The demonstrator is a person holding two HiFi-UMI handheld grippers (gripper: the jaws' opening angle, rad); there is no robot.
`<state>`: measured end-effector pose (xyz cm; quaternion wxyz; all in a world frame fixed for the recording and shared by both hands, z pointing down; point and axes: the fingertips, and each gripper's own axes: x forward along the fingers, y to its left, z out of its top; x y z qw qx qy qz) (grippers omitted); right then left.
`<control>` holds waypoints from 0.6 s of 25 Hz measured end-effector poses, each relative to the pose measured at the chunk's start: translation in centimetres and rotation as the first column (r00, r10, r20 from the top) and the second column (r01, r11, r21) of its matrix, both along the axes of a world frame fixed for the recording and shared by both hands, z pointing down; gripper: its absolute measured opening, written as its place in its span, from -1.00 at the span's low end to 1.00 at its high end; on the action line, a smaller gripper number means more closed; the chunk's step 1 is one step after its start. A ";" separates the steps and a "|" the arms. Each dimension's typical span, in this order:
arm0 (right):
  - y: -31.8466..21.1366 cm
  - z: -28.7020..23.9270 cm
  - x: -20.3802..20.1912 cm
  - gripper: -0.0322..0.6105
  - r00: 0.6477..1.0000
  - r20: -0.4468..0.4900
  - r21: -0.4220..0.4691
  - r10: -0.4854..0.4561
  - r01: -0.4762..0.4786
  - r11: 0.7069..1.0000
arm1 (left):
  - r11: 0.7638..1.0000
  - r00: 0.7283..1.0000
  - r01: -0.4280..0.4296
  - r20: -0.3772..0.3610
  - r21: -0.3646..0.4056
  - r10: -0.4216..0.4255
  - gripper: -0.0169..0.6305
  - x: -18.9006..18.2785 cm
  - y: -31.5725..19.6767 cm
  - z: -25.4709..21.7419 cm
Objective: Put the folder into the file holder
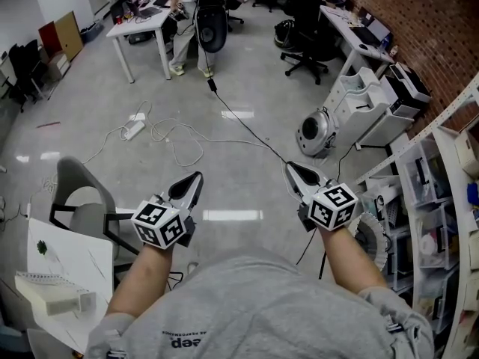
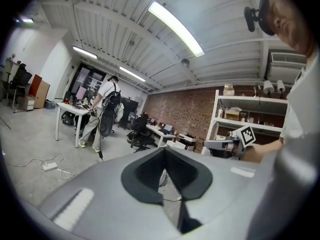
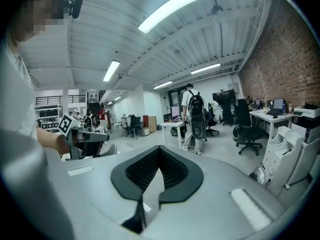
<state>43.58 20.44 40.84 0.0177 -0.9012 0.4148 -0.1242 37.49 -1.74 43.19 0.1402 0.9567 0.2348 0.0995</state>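
Markers (image 1: 159, 224) on left gripper (image 1: 196, 179), right gripper (image 1: 290, 167), both closed, shirt lettering (image 1: 187, 342) cut off

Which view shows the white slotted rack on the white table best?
The head view: the white slotted rack lies at bottom left on the white table, seen from above. Both gripper views look out across the office and show none of it.
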 end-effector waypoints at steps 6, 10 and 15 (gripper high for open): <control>-0.3 -0.1 0.2 -0.89 1.000 -0.007 -0.010 -0.010 0.010 1.000 | 1.000 1.000 0.011 0.021 0.005 -0.011 -0.77 0.2 -0.3 0.4; -0.4 -0.1 0.4 -0.89 1.000 -0.012 -0.016 -0.013 0.012 1.000 | 1.000 1.000 0.007 0.023 0.006 -0.008 -0.77 0.2 -0.2 0.5; -0.4 -0.3 0.5 -0.89 1.000 -0.016 -0.019 -0.015 0.015 1.000 | 1.000 1.000 0.006 0.026 0.006 -0.006 -0.77 0.1 -0.3 0.4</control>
